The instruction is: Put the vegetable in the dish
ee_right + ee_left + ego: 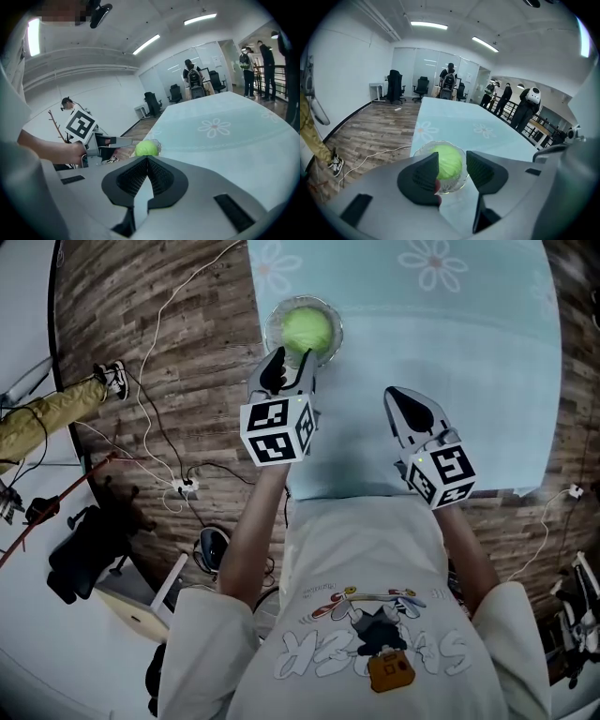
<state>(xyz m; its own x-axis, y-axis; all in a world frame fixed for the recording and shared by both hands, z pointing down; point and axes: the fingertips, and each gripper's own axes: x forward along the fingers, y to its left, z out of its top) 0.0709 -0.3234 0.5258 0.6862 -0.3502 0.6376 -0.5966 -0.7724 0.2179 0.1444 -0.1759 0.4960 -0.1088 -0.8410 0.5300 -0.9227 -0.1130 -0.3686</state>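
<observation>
Vegetable (307, 329), round and green, sits in the glass dish (274, 326) at the desk's (469, 362) ten o'clock. At the dish's six o'clock, the left gripper (292, 362) is partly open and empty. The right gripper (412, 411) is closed and empty. The shirt print (375, 643) is unreadable.

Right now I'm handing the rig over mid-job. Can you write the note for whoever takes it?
Left claw: open, nothing between the jaws, hovering at the near side of the glass dish.
Right claw: shut, empty, over the bare tablecloth, off to the right.
Green cabbage: sits inside the glass dish near the table's left edge; neither claw touches it.
Done: the vegetable is in the dish.
Left: apparently nothing to place; just draw both claws clear.
</observation>
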